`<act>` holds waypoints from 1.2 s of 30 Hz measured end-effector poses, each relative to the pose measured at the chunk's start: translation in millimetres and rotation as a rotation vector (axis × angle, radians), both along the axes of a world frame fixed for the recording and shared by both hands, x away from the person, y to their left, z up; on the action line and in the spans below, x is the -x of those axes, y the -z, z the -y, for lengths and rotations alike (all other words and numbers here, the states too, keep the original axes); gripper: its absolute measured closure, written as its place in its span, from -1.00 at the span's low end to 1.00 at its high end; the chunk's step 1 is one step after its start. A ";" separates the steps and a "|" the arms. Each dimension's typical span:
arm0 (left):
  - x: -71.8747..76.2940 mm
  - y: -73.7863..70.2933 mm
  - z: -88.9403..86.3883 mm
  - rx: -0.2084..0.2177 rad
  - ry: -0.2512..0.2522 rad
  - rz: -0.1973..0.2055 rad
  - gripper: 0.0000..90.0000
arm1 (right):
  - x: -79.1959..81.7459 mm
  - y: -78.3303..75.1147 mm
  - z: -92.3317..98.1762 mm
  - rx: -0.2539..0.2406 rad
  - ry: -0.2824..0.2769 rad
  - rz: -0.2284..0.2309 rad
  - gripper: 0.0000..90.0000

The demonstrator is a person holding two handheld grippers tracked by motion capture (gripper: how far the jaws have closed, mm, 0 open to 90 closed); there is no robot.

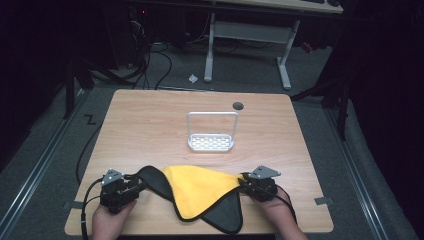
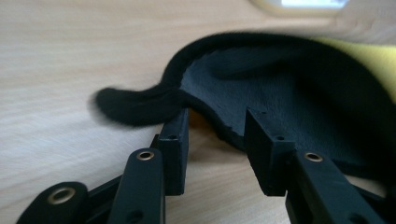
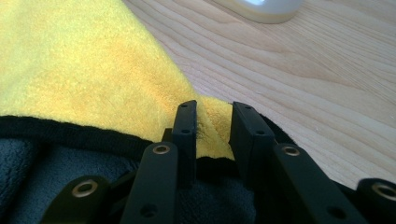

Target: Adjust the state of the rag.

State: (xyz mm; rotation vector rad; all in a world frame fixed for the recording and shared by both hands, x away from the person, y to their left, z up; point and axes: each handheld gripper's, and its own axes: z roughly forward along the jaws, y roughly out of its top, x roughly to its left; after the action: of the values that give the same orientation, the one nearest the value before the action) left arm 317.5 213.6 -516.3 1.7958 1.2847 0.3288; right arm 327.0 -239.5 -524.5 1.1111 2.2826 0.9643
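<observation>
Your left gripper (image 2: pixel 217 140) jaws stand apart at the cloth (image 1: pixel 200 187) left corner; right gripper (image 3: pixel 212 135) jaws straddle its right corner, near the table (image 1: pixel 150 120) front edge.

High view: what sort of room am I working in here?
Probably a lab or workshop set up for recording. A small wooden table stands on grey carpet, loose cables trail over the floor behind it, and a white-legged desk sits further back in dark surroundings.
</observation>
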 end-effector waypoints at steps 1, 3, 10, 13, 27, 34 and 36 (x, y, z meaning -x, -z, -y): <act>1.6 -2.9 0.4 -0.004 -0.010 0.021 0.32 | -0.1 -0.1 -0.1 0.002 -0.001 0.001 0.61; 5.0 -8.5 3.2 -0.015 -0.011 0.055 0.31 | -0.4 -0.2 -0.1 0.001 -0.001 0.001 0.61; 13.0 -11.6 37.3 -0.035 0.132 0.093 0.23 | 4.7 -7.5 1.7 -0.025 0.007 0.037 0.60; 16.0 -7.2 60.8 -0.032 0.244 0.069 0.11 | 13.3 -17.8 3.6 -0.050 0.016 0.085 0.59; 31.9 13.8 112.8 -0.232 0.377 0.081 0.37 | 44.3 -14.5 -21.3 0.013 -0.137 0.029 0.99; 31.2 11.7 113.8 -0.254 0.370 0.081 0.81 | 38.4 1.0 -30.4 0.069 -0.177 -0.046 0.99; 31.3 10.6 113.5 -0.248 0.368 0.083 0.85 | 37.8 0.7 -28.9 0.073 -0.178 -0.047 0.99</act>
State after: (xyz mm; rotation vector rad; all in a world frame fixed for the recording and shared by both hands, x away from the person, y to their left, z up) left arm 286.1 100.2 -526.9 2.1597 0.8604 0.3619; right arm 289.2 -210.6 -525.3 0.9223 2.4668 0.9211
